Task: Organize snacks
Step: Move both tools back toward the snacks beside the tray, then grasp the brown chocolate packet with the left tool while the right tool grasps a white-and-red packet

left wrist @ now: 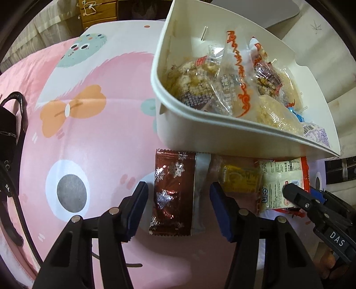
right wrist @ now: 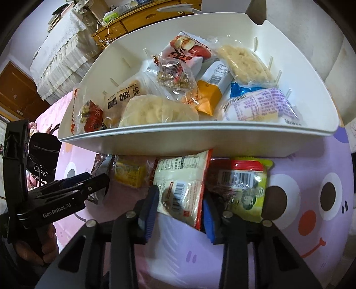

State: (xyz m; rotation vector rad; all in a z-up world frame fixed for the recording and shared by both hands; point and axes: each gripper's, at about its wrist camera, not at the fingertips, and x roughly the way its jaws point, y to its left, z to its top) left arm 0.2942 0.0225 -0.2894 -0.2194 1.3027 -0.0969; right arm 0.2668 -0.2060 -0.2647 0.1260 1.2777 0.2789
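Soft indoor light falls evenly across both views, bright enough but a little flat, with a pinkish cast off the bedspread [left wrist: 93, 142]. Glare sparks on the brown snowflake packet [left wrist: 171, 191] and on the clear wrappers inside the white bin [right wrist: 142, 142]. The bin throws a dull shadow over the packets tucked beneath its front wall. Fisheye bending curves every straight edge, and black vignette eats the corners. The right wrist view smears slightly at the white barcode packet [right wrist: 182, 191].

place: home bedroom | cues: cartoon bedsheet [left wrist: 93, 137]; wooden drawers [right wrist: 142, 20]
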